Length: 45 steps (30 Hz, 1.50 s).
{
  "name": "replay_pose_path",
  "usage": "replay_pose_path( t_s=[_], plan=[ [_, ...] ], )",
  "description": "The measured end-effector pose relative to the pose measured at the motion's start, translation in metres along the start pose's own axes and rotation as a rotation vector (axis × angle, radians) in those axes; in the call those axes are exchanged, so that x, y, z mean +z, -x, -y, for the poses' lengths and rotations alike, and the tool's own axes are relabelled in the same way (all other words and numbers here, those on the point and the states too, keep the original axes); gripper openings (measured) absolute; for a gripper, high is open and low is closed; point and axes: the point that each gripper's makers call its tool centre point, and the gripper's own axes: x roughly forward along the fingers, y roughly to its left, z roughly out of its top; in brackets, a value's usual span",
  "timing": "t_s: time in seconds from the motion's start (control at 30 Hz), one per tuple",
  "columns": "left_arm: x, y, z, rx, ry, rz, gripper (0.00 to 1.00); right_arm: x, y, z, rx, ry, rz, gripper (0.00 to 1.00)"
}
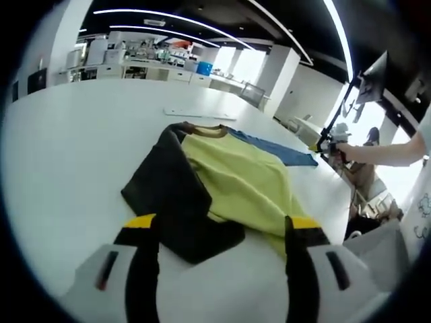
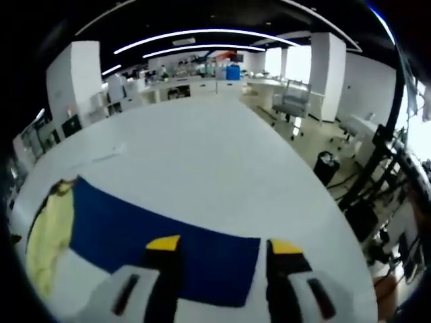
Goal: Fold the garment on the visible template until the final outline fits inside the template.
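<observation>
A yellow-green garment [image 1: 242, 178] with a black part [image 1: 175, 195] and a brown collar [image 1: 202, 129] lies rumpled on the white table [image 1: 74, 155]. A blue template [image 1: 279, 149] sticks out from under its far side. My left gripper [image 1: 222, 225] is open, its yellow-tipped jaws either side of the garment's near edge. My right gripper [image 1: 328, 145] is at the template's far corner, held by a person's arm. In the right gripper view, the right gripper [image 2: 223, 247] stands open over the blue template [image 2: 135, 232], with the yellow garment [image 2: 46, 235] at the left.
A thin white strip [image 1: 199, 114] lies on the table beyond the garment, also in the right gripper view [image 2: 101, 158]. The table edge [image 2: 316, 195] runs along the right, with a black bin [image 2: 325, 165] and chairs past it. Benches stand at the back.
</observation>
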Motion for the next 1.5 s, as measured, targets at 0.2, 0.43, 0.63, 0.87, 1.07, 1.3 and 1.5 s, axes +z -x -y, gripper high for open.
replay_pose_path(
  t_s=[0.2, 0.43, 0.63, 0.87, 1.07, 1.3, 1.5],
  plan=[
    [0.000, 0.003, 0.001, -0.007, -0.004, 0.007, 0.73, -0.007, 0.012, -0.011, 0.047, -0.007, 0.011, 0.63],
    [0.002, 0.006, 0.000, -0.005, -0.008, 0.012, 0.73, 0.001, 0.025, -0.047, 0.174, 0.066, 0.072, 0.98],
    [-0.008, 0.008, -0.013, 0.017, 0.026, -0.012, 0.69, 0.012, 0.040, -0.066, 0.262, 0.076, 0.112, 1.00],
    [-0.015, 0.007, -0.020, 0.038, 0.072, -0.023, 0.67, 0.027, 0.074, -0.093, 0.342, 0.143, 0.179, 1.00],
    [-0.028, 0.004, -0.033, 0.058, 0.177, -0.039, 0.61, 0.024, 0.097, -0.115, 0.406, 0.194, 0.189, 0.99],
    [-0.033, 0.001, -0.043, 0.134, 0.312, -0.038, 0.51, 0.017, 0.118, -0.135, 0.453, 0.177, 0.199, 0.96],
    [-0.031, -0.004, -0.044, 0.136, 0.406, 0.002, 0.35, 0.014, 0.130, -0.145, 0.503, 0.123, 0.218, 0.95]
  ],
)
